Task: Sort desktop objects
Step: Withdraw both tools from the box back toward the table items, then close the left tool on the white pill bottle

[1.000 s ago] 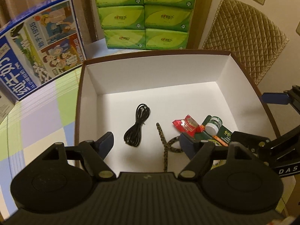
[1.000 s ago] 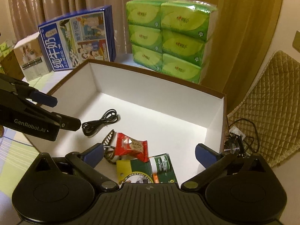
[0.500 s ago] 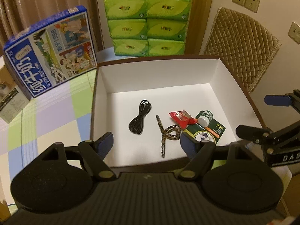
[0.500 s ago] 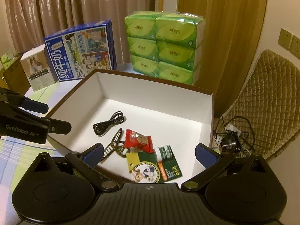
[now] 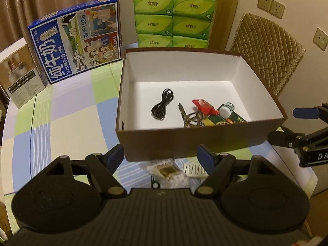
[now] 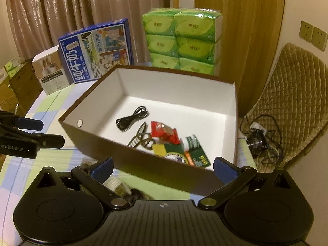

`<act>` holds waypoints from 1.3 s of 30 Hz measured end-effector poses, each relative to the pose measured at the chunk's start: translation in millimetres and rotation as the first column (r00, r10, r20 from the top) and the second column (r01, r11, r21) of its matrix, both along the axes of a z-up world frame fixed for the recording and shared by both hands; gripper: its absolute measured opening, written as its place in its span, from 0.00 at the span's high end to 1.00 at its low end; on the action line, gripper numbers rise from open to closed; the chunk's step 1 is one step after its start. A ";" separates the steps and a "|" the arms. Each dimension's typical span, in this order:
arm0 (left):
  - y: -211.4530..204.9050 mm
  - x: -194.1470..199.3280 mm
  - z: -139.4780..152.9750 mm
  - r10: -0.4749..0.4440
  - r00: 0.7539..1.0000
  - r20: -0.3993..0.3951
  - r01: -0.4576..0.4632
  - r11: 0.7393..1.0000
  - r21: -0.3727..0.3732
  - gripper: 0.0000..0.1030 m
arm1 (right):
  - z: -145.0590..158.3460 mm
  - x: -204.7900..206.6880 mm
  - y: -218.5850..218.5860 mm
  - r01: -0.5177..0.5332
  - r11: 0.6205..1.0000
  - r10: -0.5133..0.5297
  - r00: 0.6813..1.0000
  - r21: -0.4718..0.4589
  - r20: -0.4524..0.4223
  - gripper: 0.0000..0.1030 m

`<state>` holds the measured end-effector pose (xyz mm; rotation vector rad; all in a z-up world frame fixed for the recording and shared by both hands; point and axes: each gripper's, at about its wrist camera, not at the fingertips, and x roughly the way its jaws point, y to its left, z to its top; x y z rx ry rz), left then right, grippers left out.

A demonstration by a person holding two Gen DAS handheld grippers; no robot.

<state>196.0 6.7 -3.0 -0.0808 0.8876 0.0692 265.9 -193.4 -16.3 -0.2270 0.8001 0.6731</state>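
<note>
A brown box (image 5: 196, 141) with a white inside stands on the checked tablecloth. It holds a coiled black cable (image 5: 163, 107), a leopard-print hair clip (image 5: 189, 119), a red snack packet (image 5: 204, 107), a small white-capped bottle (image 5: 226, 110) and a green card (image 6: 196, 150). My left gripper (image 5: 164, 156) hangs open and empty before the box's near wall, above a clear bag of small items (image 5: 166, 170) and a white comb-like piece (image 5: 193, 170). My right gripper (image 6: 163, 167) is open too, empty, near the box's front corner, over a small round item (image 6: 112, 183).
A blue milk carton (image 5: 76, 39), a small white box (image 5: 17, 73) and stacked green tissue packs (image 5: 174, 18) stand behind the brown box. A quilted chair back (image 5: 268, 49) is at the right, with a tangle of cables (image 6: 259, 141) on the floor beside it.
Both grippers have drawn back out of the box toward the near side. The box's outer front wall and the small items on the cloth before it have come into view. Jaws stay open.
</note>
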 end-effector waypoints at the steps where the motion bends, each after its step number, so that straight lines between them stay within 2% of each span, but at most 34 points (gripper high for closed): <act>1: 0.6 -4.1 -2.8 0.002 1.000 -0.001 -0.002 1.000 0.000 0.27 | -0.5 -1.9 0.4 -0.001 1.000 0.001 1.000 -0.001 -0.001 0.02; 10: 8.3 -34.3 -28.6 0.009 0.999 -0.034 -0.009 1.000 -0.002 0.27 | -13.4 -13.0 -3.1 0.010 1.000 -0.011 1.000 -0.009 -0.028 0.02; 19: 5.1 -57.7 -52.8 -0.044 0.996 -0.078 0.047 0.998 0.035 0.27 | -42.9 -30.2 -11.9 0.008 0.999 -0.011 0.995 -0.032 -0.098 0.02; 26: -4.1 -63.8 -73.2 -0.117 0.987 -0.112 0.127 0.988 0.085 0.27 | -63.4 -43.2 -12.4 -0.030 0.998 0.022 0.992 -0.063 -0.126 0.02; 33: -5.1 -62.0 -92.8 -0.178 0.976 -0.128 0.189 0.979 0.072 0.28 | -76.2 -43.4 -11.6 -0.043 0.996 0.031 0.989 -0.077 -0.145 0.02; 39: -8.4 -59.1 -110.3 -0.308 0.939 -0.150 0.322 0.943 0.082 0.28 | -88.2 -38.9 -14.5 -0.031 0.995 0.014 0.986 -0.100 -0.167 0.02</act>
